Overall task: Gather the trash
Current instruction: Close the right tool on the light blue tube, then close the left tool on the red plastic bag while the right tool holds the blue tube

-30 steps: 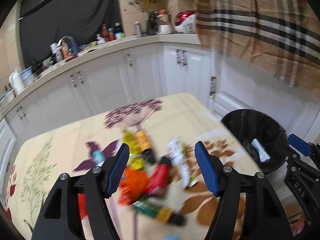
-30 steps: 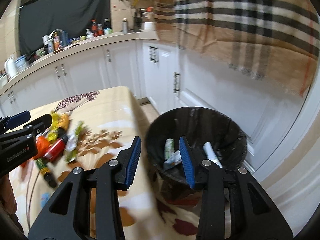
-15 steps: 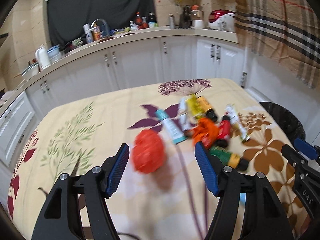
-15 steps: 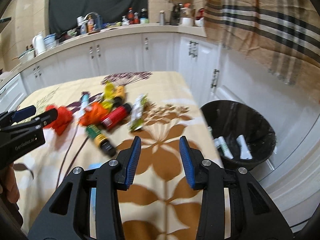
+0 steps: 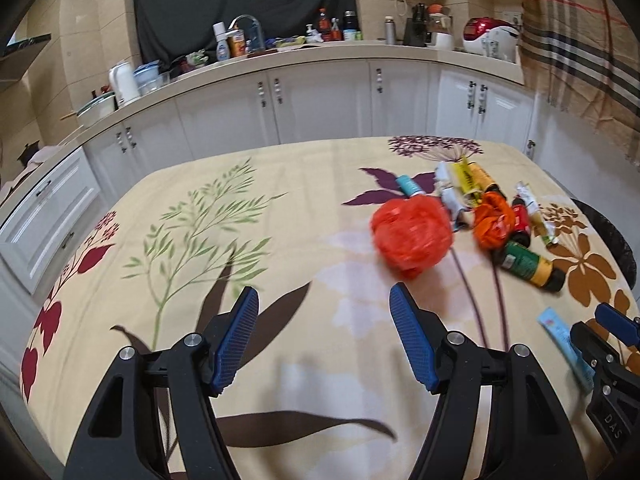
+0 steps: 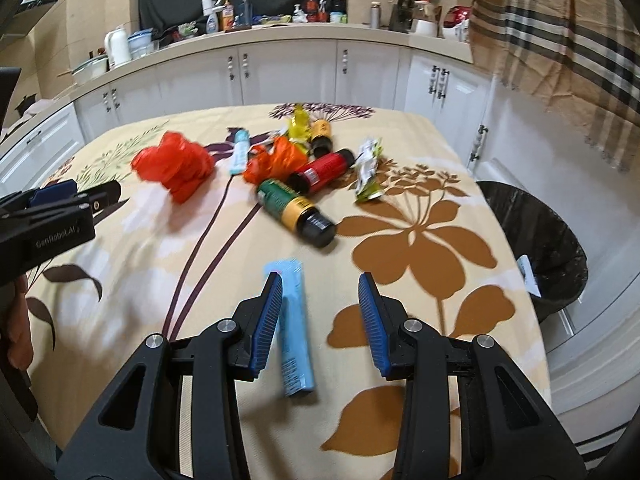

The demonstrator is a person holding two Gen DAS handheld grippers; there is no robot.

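On the floral-patterned tabletop (image 6: 420, 216), a flat light-blue plastic tube (image 6: 294, 328) lies directly under the right gripper (image 6: 320, 320). Its long axis runs away from the camera, nearly in line with the fingers; it sits closer to the left finger than the right. Those fingers are parted with nothing between their pads. The left gripper (image 5: 324, 336), fingers spread wide and empty, hovers over bare cloth, with the crumpled red plastic bag (image 5: 412, 236) ahead and to its right. The right hand looks nearer its target. The black-lined trash bin (image 6: 536, 240) stands beside the tabletop's right edge.
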